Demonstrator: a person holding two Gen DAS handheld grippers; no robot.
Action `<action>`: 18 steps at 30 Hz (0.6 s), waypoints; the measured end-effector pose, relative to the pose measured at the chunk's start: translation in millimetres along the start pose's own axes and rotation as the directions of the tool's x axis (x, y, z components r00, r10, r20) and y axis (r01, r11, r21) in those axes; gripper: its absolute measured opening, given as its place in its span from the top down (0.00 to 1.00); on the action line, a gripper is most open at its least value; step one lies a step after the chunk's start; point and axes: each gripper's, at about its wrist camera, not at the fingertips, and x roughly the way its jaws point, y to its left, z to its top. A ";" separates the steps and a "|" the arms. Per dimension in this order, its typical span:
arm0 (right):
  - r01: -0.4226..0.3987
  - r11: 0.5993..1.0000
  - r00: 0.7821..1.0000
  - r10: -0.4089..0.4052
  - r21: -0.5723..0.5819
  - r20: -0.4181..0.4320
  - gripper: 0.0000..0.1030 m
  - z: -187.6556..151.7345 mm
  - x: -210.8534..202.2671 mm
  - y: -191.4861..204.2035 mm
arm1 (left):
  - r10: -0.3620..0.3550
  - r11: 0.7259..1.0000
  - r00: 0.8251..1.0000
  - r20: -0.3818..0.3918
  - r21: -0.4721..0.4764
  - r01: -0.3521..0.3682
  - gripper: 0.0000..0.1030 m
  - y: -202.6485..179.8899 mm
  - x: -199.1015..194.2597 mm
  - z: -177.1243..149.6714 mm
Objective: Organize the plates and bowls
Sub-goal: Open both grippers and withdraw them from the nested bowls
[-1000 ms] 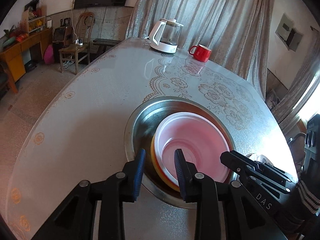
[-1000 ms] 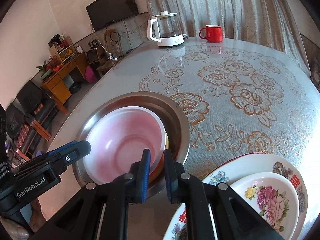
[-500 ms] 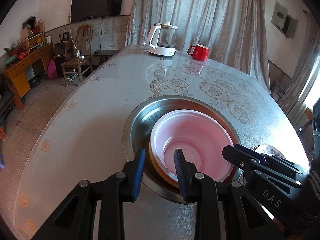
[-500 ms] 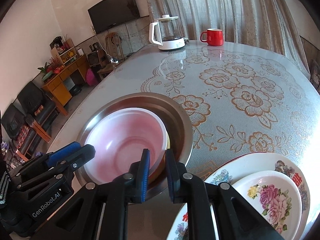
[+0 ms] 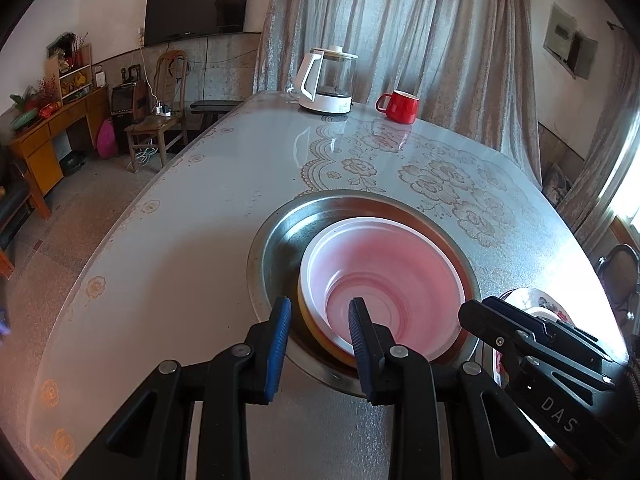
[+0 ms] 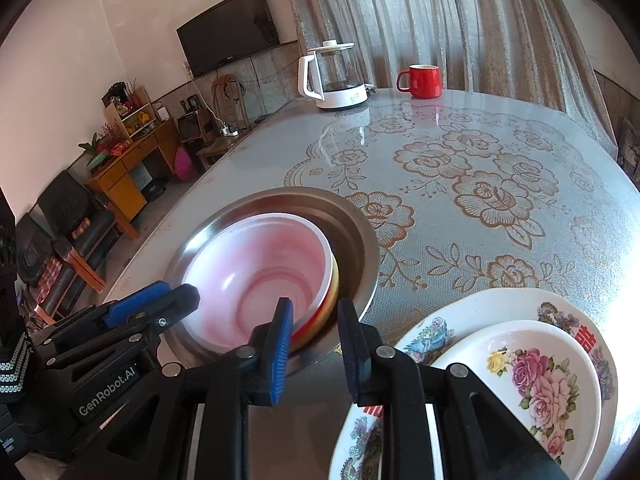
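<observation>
The pink bowl (image 5: 384,276) sits nested on an orange-rimmed bowl (image 6: 330,300) inside the wide steel basin (image 5: 276,240), all on the flowered table (image 6: 480,168) — a stack within a stack. The left gripper (image 5: 318,322) straddles the near rim of the pink bowl, one finger outside and one inside, but a gap shows on both sides, so its jaws look parted and pressing on nothing. The right gripper (image 6: 314,322) has just been opening its jaws; the rim of the stacked bowls stands between its fingers, yet the pads seem clear of it, so I'd call it let go. Just beside the basin, to the right, a small rose-painted dish (image 6: 536,376) rests on a larger patterned plate (image 6: 432,320). The pink bowl looks thin, light and stiff, probably plastic, with a glossy wall that could slide in a pinch — the rim is the place to take it, one pad inside and one out. The flowered pieces look like glazed ware, heavier and chippable, so I'd grip them at the edge and set them down gently.
</observation>
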 end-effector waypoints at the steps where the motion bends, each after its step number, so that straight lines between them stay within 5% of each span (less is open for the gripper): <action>1: 0.008 1.000 1.000 -0.008 0.000 -0.001 0.78 -0.9 -0.6 -0.7 | 0.000 1.000 1.000 0.000 -0.001 0.000 0.70 0.3 -0.4 -0.3; 18: 0.000 1.000 1.000 0.000 0.012 -0.014 0.78 -6.2 1.5 -9.7 | -0.017 0.999 1.000 0.003 -0.051 0.017 0.65 8.8 -6.5 -2.8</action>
